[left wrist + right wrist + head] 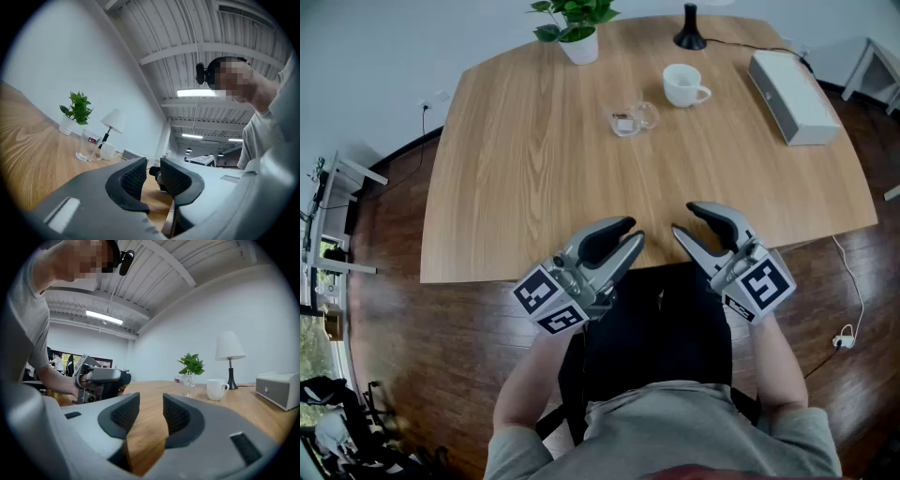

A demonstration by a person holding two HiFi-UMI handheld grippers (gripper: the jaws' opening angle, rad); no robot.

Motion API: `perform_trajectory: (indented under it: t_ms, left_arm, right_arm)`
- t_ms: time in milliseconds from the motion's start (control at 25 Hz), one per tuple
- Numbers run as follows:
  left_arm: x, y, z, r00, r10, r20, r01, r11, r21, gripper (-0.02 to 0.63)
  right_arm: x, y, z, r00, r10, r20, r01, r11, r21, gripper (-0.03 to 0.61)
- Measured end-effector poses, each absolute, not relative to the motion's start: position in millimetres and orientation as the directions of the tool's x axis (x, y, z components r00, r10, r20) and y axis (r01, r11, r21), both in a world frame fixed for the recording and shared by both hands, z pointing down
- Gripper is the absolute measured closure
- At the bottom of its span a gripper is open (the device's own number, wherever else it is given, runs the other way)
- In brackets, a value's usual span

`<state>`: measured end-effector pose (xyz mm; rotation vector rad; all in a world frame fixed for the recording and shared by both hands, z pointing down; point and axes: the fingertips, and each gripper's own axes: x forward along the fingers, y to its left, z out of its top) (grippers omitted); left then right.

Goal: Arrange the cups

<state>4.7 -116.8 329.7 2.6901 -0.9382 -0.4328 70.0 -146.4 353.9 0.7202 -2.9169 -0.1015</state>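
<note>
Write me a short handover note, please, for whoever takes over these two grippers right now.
Left gripper: jaws apart, nothing between them, held over the near edge of the table.
Right gripper: jaws apart, empty, beside the left one.
Cups: the white mug and the glass cup stand upright on the far half of the table, apart from each other, the glass to the mug's left and nearer.
Done: nothing that shows; neither cup is touched.
Left: reach out, pick up the cups and arrange them.
</note>
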Motion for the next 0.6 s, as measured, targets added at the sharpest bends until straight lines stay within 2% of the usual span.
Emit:
perform_trajectory:
  t_ms: [280, 600]
  left_arm:
    - [-7.9, -117.9, 328.0, 0.771, -0.619, -0.153, -0.557, -0.771, 0.309, 0.525]
    - [-3.7, -124.6, 326.1, 0.765, -0.616, -0.187, -0.540, -0.772, 0.335, 0.525]
  right_arm:
    - [60.5, -148.7, 352.2, -0.873, -0.485, 0.054, -0.485, 0.874, 0.023, 0.430]
    - [79.8, -167.8, 345.4, -0.864, -0.500, 0.066, -0.504, 0.857, -0.109, 0.436]
